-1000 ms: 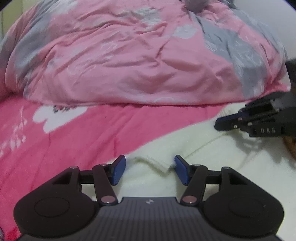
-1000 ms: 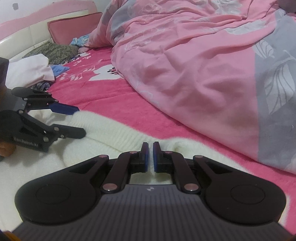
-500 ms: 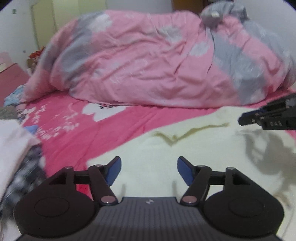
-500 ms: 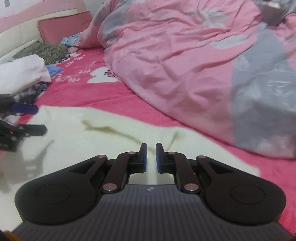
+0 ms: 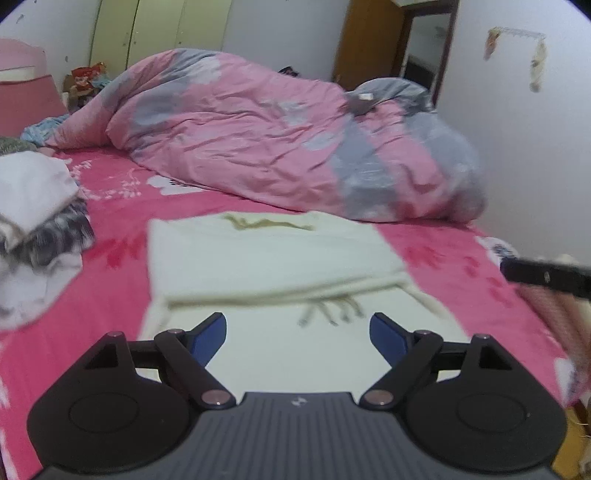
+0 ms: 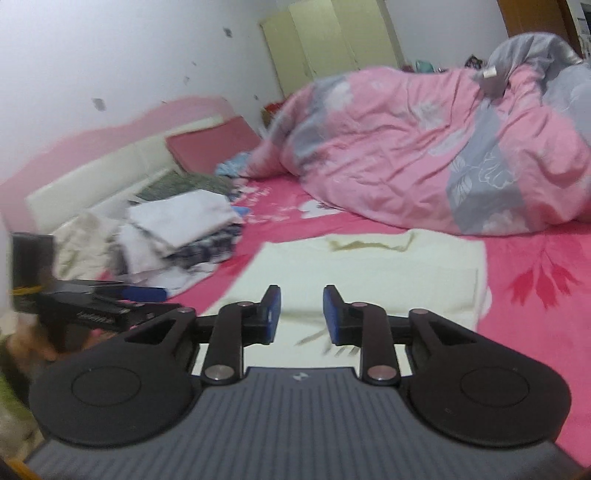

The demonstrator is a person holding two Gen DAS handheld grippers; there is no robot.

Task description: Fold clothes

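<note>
A cream knitted sweater (image 5: 266, 254) lies folded over on the pink bedsheet (image 5: 110, 291), its upper layer doubled back toward me. The same sweater (image 6: 373, 273) shows in the right wrist view. My left gripper (image 5: 297, 328) hovers above its near edge, jaws opening wide with nothing between them. My right gripper (image 6: 301, 310) also hangs above the near part of the sweater, its jaws opening with a small gap and nothing held. The right gripper's finger pokes in at the right edge of the left wrist view (image 5: 546, 275); the left gripper (image 6: 110, 302) shows at the left of the right wrist view.
A bulky pink and grey duvet (image 5: 288, 136) fills the far side of the bed. A pile of folded clothes (image 6: 184, 229) sits at the left by the pink headboard (image 6: 110, 147). White walls, pale wardrobe doors (image 5: 162, 29) and a brown door (image 5: 369, 40) stand behind.
Both grippers pulled back and up from the sweater's edge. The left jaws widened and the right jaws, shut a second ago, have parted; the sweater now lies folded on the bed.
</note>
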